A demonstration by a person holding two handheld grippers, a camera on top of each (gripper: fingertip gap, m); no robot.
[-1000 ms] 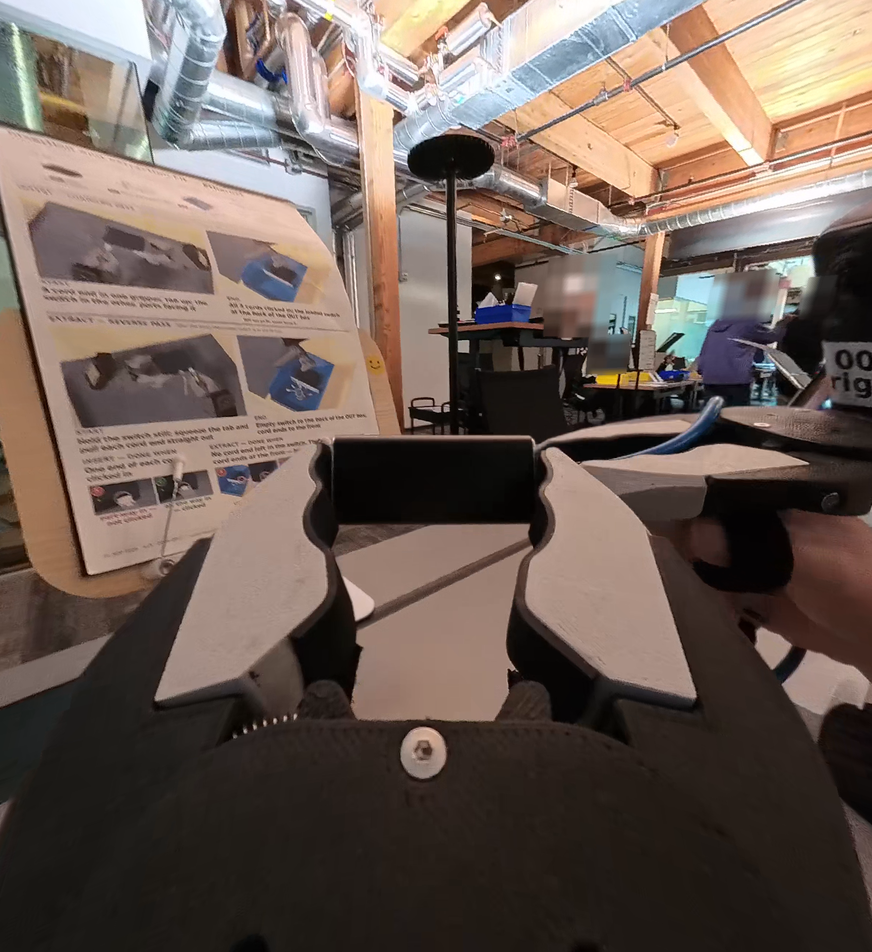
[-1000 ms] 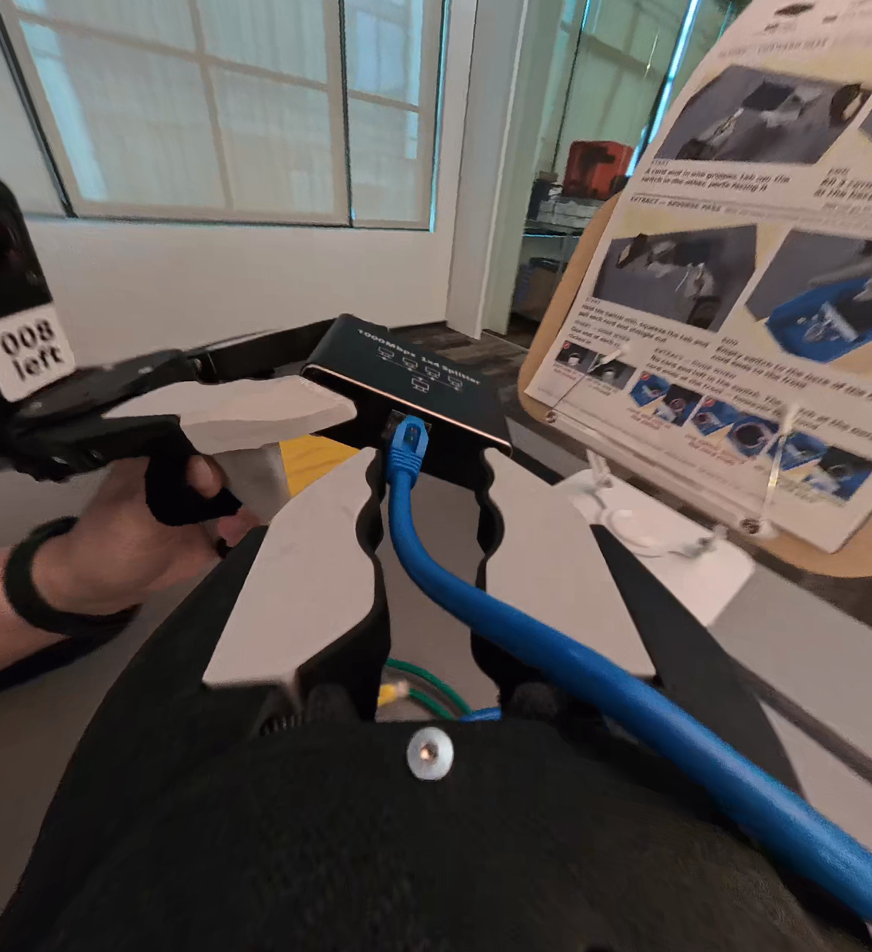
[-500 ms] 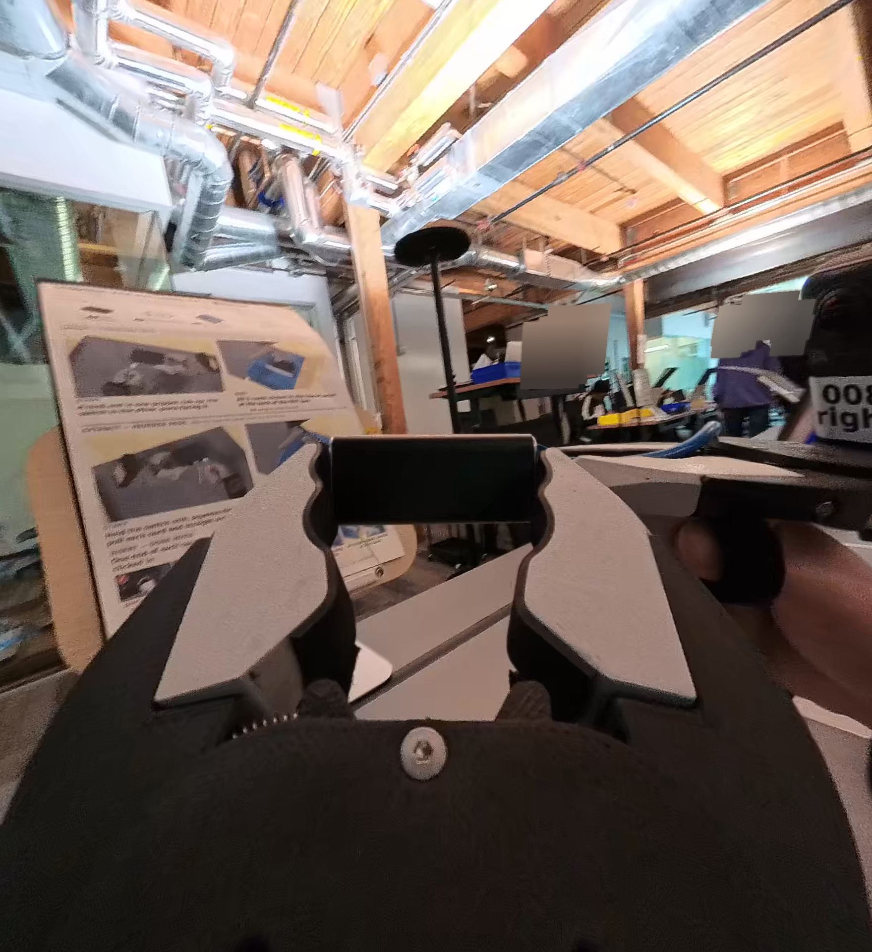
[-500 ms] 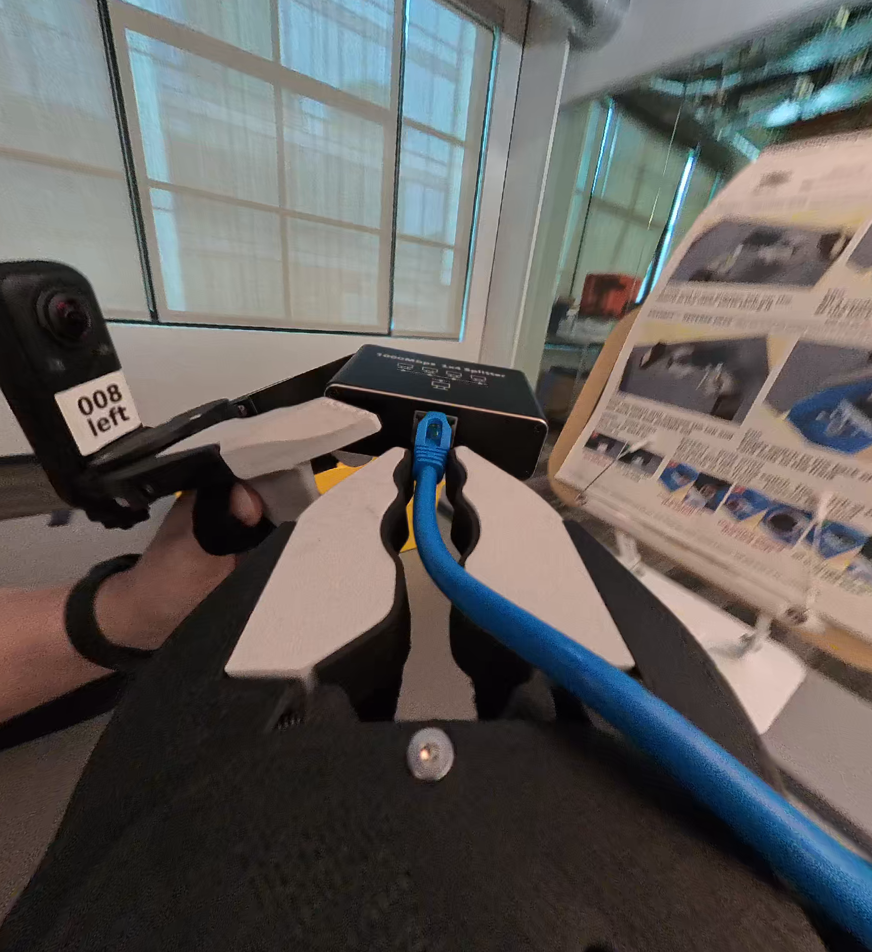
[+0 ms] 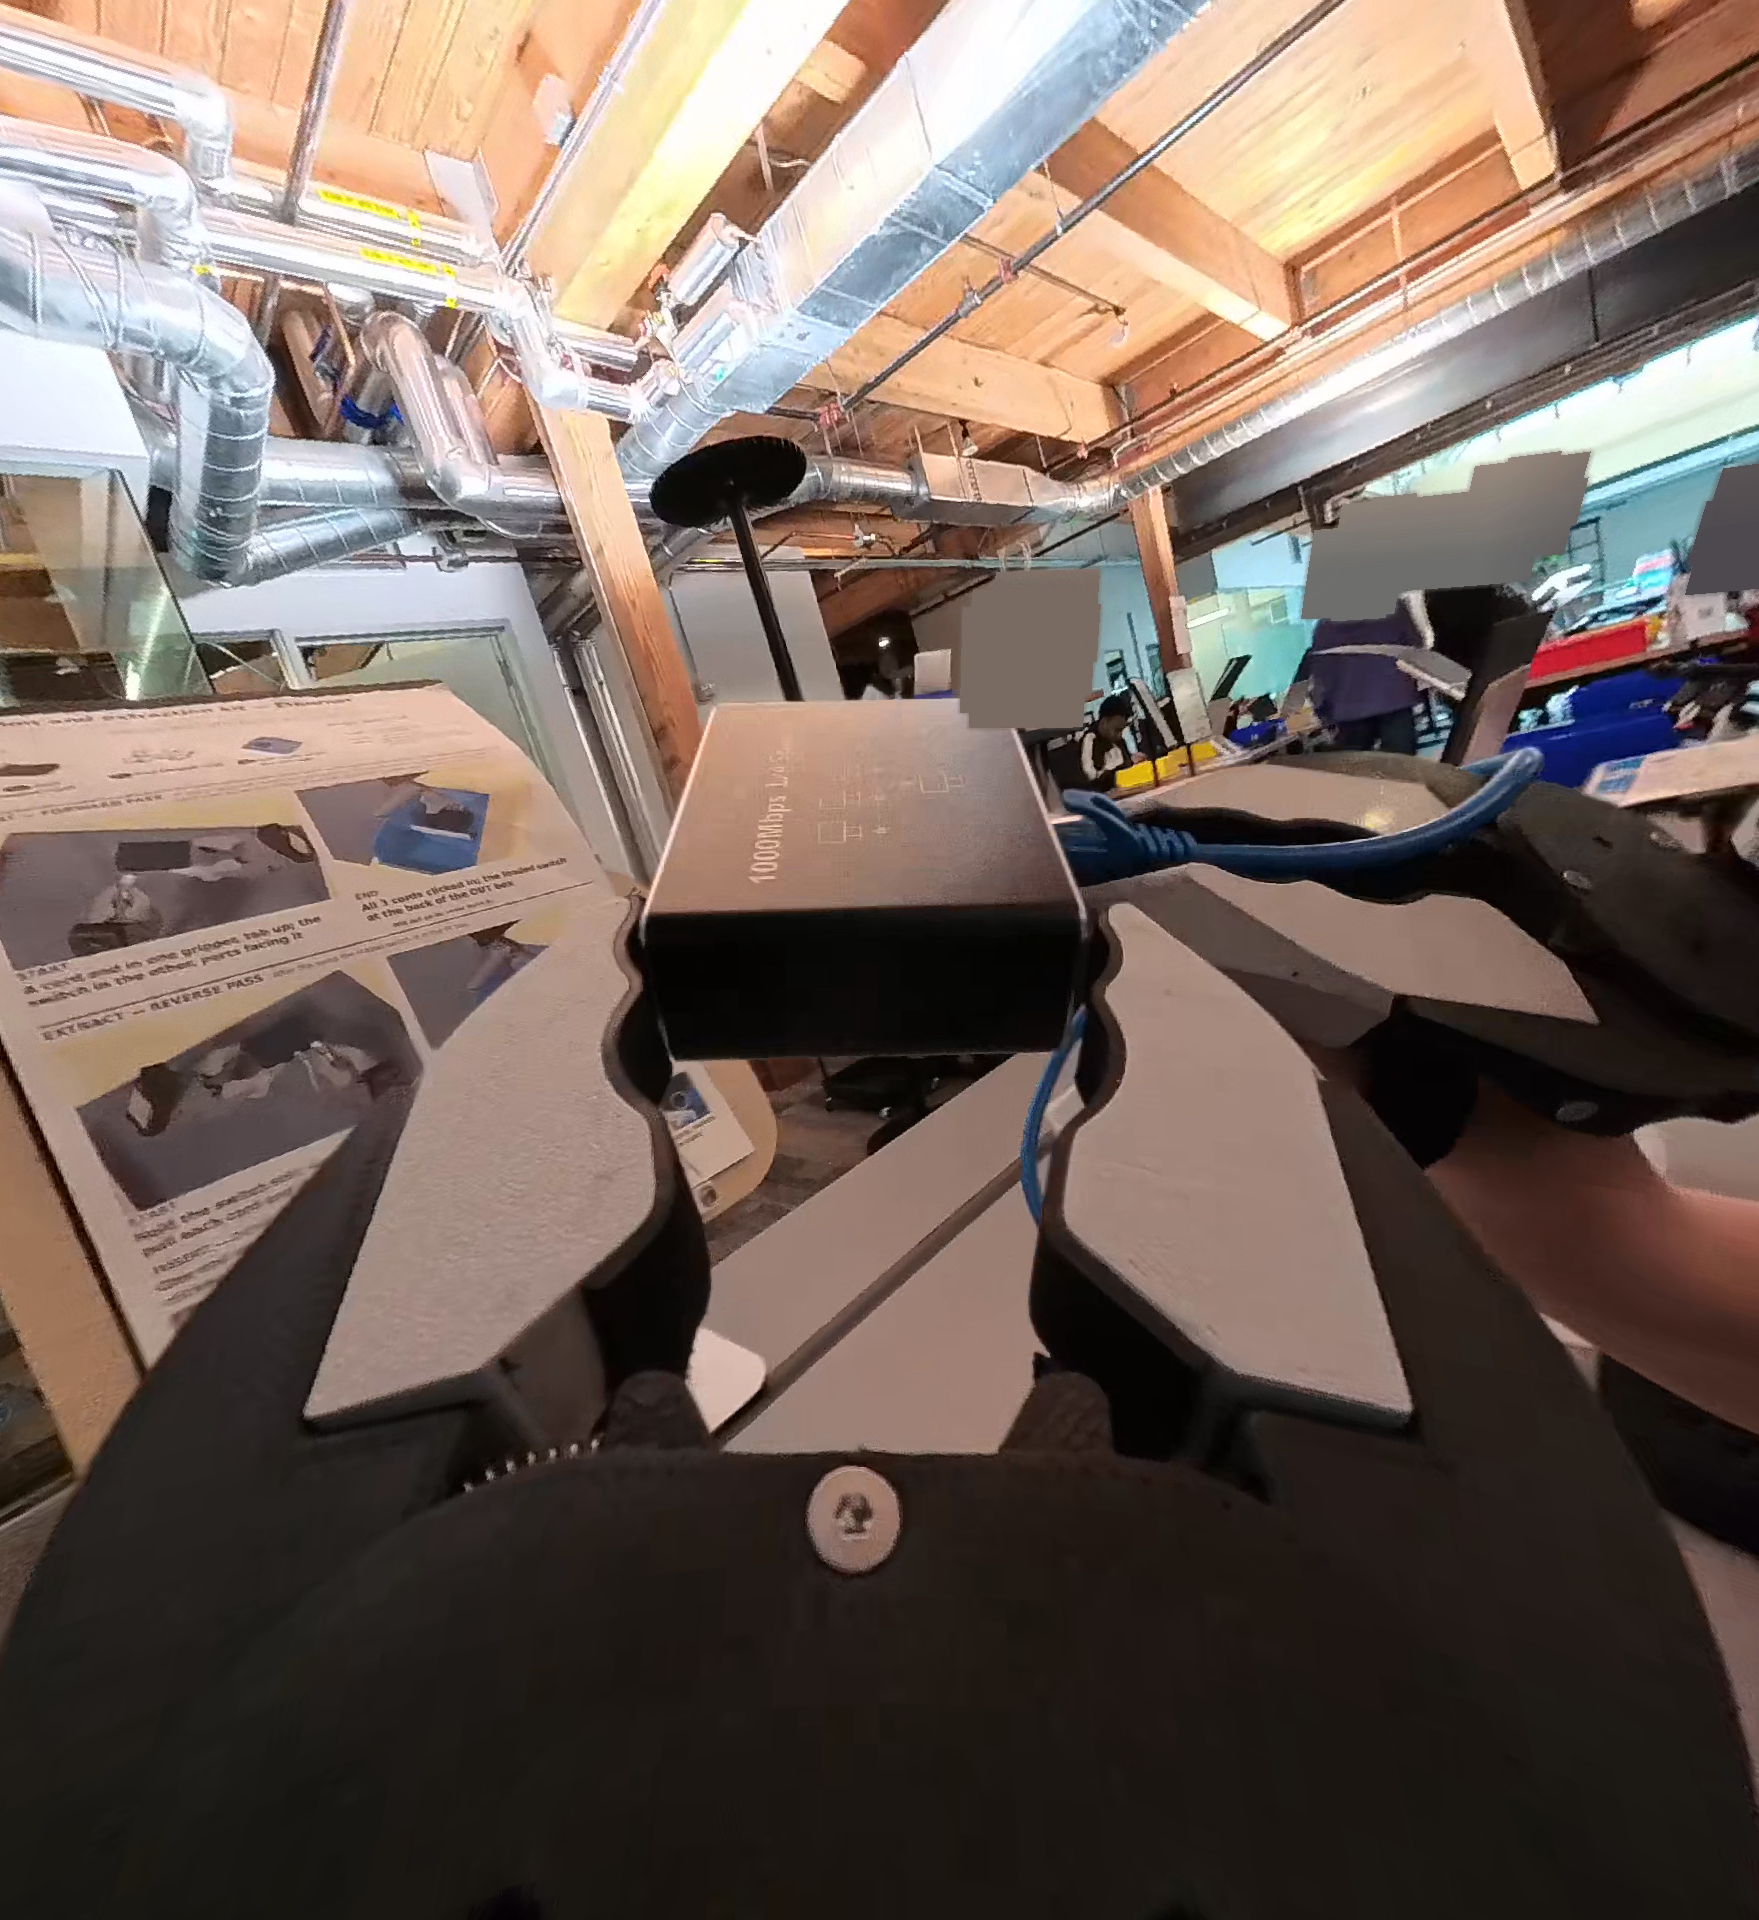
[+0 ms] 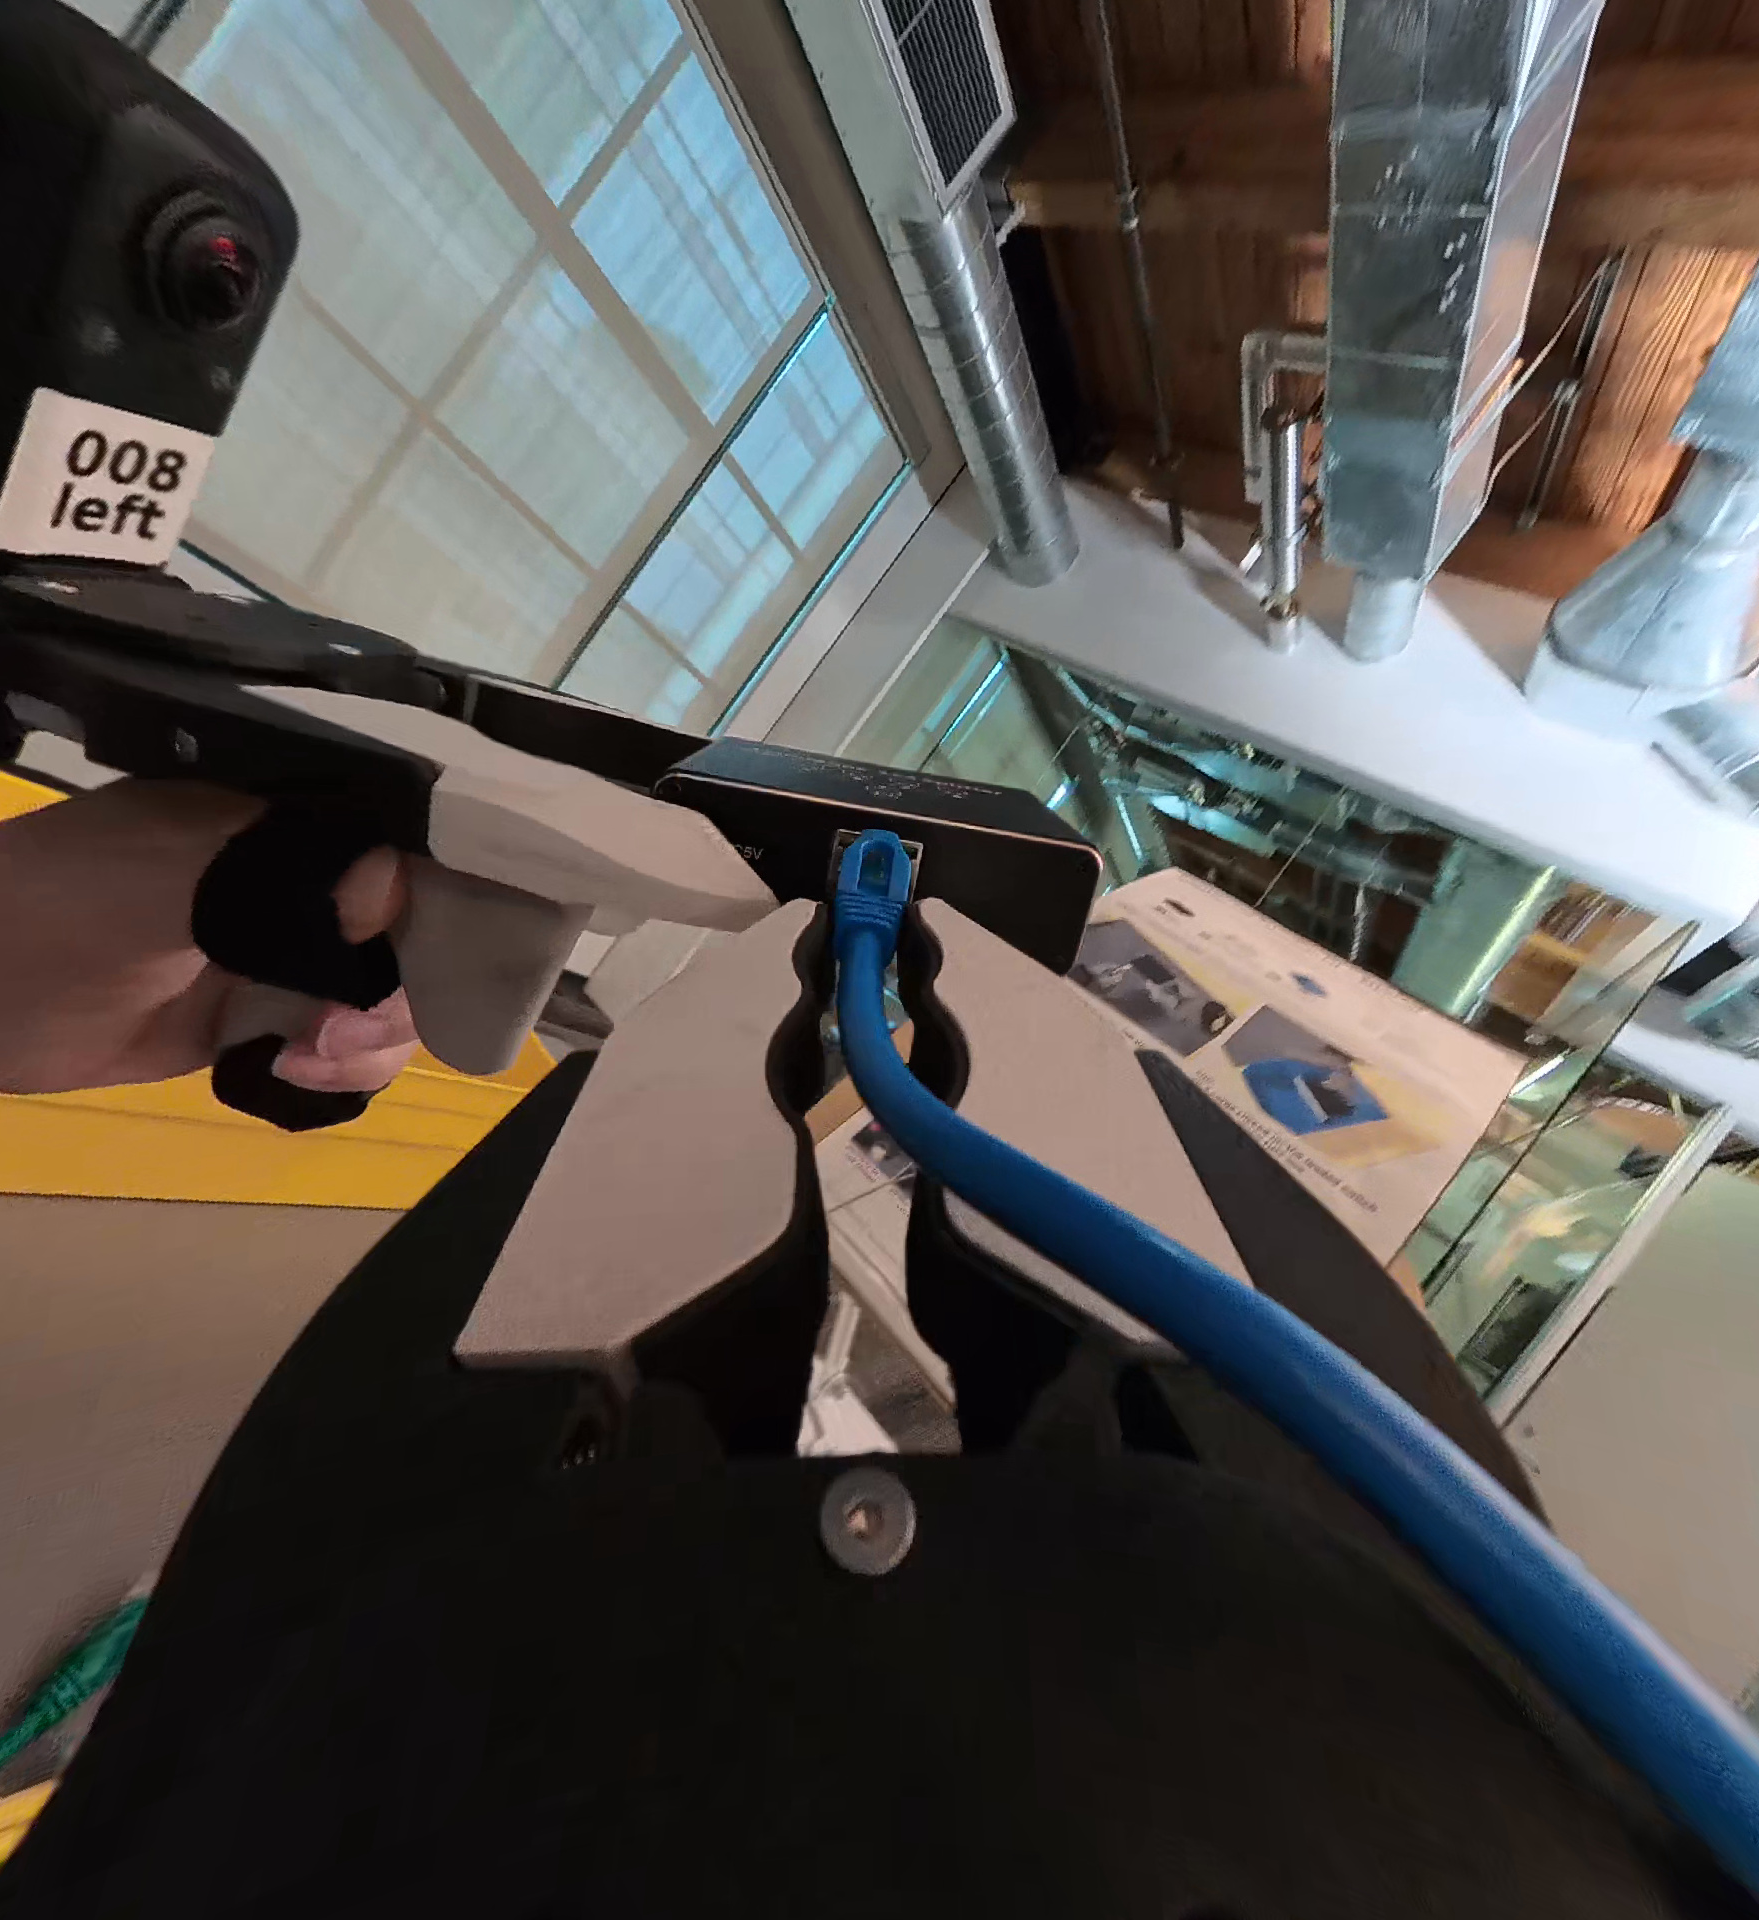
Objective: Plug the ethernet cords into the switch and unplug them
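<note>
My left gripper [image 5: 864,987] is shut on the black switch [image 5: 854,862] and holds it up in the air, top face showing. The blue ethernet cord's plug [image 5: 1103,836] sits in a port on the switch's right side. In the right wrist view, my right gripper [image 6: 859,935] is shut on the blue cord [image 6: 1166,1247] just behind its plug [image 6: 870,868], which is seated in the port of the switch [image 6: 989,873]. The left gripper [image 6: 729,821] comes in from the left there, with a hand on its grip. The right gripper [image 5: 1155,868] shows at the right of the left wrist view.
An instruction board [image 5: 231,935] stands to the left of the switch and also shows in the right wrist view [image 6: 1270,1049]. A yellow bin [image 6: 127,1132] lies below the left gripper. A green cord [image 6: 54,1704] lies at the lower left. The grey table [image 5: 906,1288] is underneath.
My right gripper has closed on the blue cord at its plug. Both grippers have tilted upward with the switch, so more ceiling shows and the switch's top face is in view.
</note>
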